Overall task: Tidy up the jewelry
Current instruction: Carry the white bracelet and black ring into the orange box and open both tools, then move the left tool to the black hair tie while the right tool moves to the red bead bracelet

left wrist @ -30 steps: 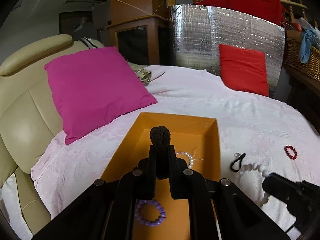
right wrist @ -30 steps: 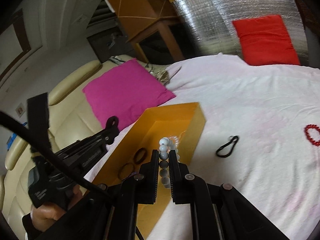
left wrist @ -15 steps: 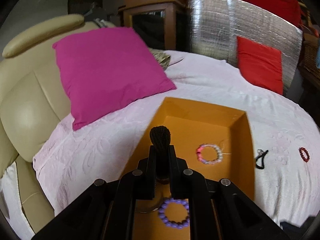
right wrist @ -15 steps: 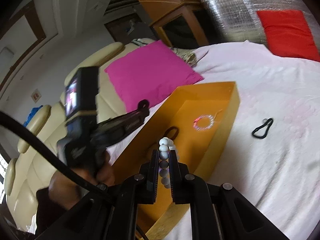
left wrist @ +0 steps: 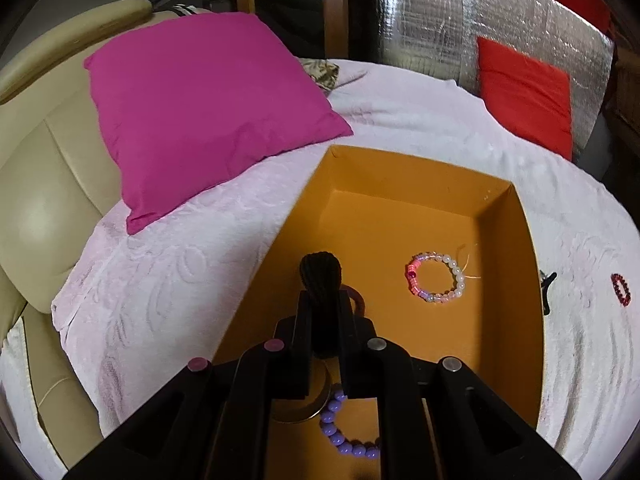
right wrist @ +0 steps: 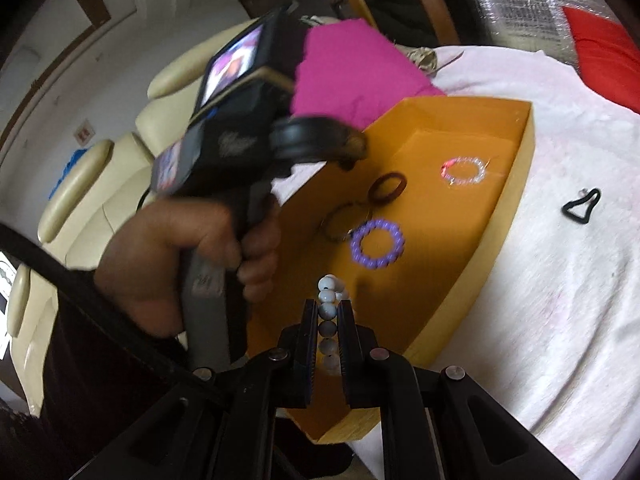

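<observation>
Left claw: we see the left claw [left wrist: 323, 304] clenched on a dark wound band [left wrist: 321, 276], which stands up between its jaws over the near left part of the orange box [left wrist: 532, 240].
Why held so: we judge the band is carried high and tip-up so it can drop straight into the box without snagging on the wall.
Right claw: the right claw [right wrist: 329, 312] is clenched on a white bead strand [right wrist: 328, 300]; the beads stack upright between the jaws, above the near end of the box.
Why held so: pinched mid-strand, the beads stay bunched instead of trailing on the bed; that is our reading.
Left hand: in the right wrist view a hand [right wrist: 176, 256] grips the left tool's handle at the box's left wall, blurred.
Box contents: a pink and clear bead bracelet [left wrist: 436, 278] lies toward the far right; a purple bead bracelet [right wrist: 377, 244] lies nearer; two dark rings [right wrist: 387, 188] sit between them, toward the left.
Outside the box: a black clip [right wrist: 580, 206] and a red bracelet [left wrist: 620, 289] lie on the white bedspread [left wrist: 580, 360] to the right, well apart from the box.
Task state: we judge two pieces are about to go in, and two more wait on the bed.
</observation>
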`<state>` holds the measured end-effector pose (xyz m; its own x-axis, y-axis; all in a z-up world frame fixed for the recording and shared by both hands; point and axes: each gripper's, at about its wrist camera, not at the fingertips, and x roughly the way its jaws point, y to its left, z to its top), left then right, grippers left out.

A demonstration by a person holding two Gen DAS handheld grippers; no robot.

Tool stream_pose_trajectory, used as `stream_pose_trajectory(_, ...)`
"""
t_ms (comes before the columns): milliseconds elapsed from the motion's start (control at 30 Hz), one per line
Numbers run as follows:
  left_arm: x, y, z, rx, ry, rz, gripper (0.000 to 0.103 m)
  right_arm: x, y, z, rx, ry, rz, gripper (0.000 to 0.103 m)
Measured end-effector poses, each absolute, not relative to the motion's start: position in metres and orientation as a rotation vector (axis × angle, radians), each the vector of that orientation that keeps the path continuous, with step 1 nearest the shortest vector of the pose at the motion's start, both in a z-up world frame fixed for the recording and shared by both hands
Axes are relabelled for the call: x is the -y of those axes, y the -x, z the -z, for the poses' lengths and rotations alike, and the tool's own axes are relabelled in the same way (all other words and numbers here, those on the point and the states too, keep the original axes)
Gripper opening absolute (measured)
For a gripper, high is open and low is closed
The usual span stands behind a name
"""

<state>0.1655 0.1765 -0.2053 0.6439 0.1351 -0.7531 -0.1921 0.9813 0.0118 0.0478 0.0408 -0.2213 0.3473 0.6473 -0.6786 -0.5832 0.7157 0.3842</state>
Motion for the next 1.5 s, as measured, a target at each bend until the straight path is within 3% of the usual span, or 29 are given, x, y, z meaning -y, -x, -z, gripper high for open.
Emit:
stream_pose_trajectory(133, -0.173, -0.174, 0.212, -0.878, 0.052, -0.191, 0.014, -0.046, -0.043, 0.226, -0.938, -0.051, -0.805, 0.011)
stream_pose_trajectory(233, -0.172, -0.177, 0.214, -0.890, 0.047, -0.209, 0.046, -0.044, -0.042, 0.225, -0.953, -0.048, -0.806, 0.012)
stream_pose_trajectory(300, -0.169, -0.177, 0.211, -0.879, 0.045, -0.214, 0.046, -0.040, -0.043, 0.223, -0.954, -0.061, -0.800, 0.012)
stream_pose_trajectory(400, -0.162, -0.176, 0.205, -0.863, 0.046, -0.213, 0.055, -0.029, -0.046, 0.218, -0.948, -0.080, -0.780, 0.013)
stream_pose_trajectory(633, -0.138, -0.178, 0.191, -0.823, 0.036, -0.204, 0.058, 0.010, -0.059, 0.200, -0.900, -0.140, -0.692, 0.013)
stream_pose_trajectory(767, -0.117, -0.178, 0.180, -0.782, 0.023, -0.197, 0.067, 0.032, -0.069, 0.193, -0.874, -0.151, -0.623, 0.017)
stream_pose_trajectory(1500, 0.001, -0.185, 0.178, -0.734, -0.174, -0.089, 0.069, 0.224, -0.104, 0.158, -0.805, -0.458, -0.217, 0.025)
